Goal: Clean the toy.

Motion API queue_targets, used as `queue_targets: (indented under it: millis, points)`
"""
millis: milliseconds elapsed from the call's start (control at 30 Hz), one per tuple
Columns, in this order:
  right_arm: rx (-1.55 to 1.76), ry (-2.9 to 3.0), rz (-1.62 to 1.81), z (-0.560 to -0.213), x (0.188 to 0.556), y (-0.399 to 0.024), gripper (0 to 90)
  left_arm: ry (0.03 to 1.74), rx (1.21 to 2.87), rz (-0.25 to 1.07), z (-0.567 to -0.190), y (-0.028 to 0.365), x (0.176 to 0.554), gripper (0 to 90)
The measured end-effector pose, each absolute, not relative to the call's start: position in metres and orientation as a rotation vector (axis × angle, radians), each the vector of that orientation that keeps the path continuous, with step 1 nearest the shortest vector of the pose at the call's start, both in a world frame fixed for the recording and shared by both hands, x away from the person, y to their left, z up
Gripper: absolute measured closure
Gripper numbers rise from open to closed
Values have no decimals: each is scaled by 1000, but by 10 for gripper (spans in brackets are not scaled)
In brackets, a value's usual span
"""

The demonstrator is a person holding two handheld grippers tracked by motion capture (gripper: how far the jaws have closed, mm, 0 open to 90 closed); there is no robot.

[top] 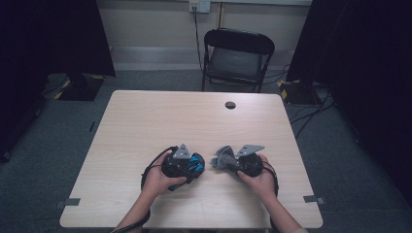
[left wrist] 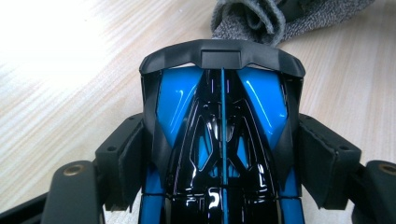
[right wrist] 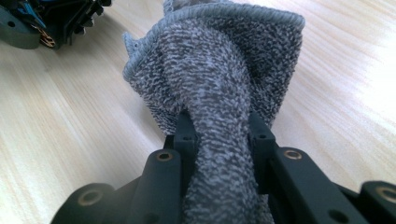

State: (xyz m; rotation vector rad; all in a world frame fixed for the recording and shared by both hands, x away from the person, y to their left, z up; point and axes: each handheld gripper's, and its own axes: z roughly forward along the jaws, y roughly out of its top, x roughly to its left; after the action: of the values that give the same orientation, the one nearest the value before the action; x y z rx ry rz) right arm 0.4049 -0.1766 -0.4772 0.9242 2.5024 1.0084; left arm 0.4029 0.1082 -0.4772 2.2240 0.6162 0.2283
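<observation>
left gripper [left wrist: 219, 154]: squeezes blue-and-black toy car [left wrist: 219, 121] | right gripper [right wrist: 222, 135]: pinches grey cloth [right wrist: 219, 70] tight | step: wipe car | tip: hold car still, rub softly

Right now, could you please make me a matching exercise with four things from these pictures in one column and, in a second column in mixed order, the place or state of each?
Things:
1. blue and black toy car
2. grey cloth
3. folding chair
4. round hole

Places or states:
A. on the floor beyond the far edge of the table
B. bunched and pinched by the right gripper
C. in the tabletop near its far edge
D. between the jaws of the left gripper

Pairs: 1-D, 2-B, 3-A, 4-C
</observation>
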Motion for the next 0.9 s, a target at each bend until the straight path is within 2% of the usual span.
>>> queue_targets:
  millis: [500, 767, 900]
  points:
    - [924, 2438, 1135, -446, 411, -170, 721, 562, 2185, 227, -463, 100, 399, 256]
    - [836, 2498, 1150, -447, 412, -139, 720, 547, 2176, 232, -461, 95, 400, 256]
    - [795, 2518, 1175, -447, 407, -138, 721, 568, 2162, 237, -461, 99, 401, 256]
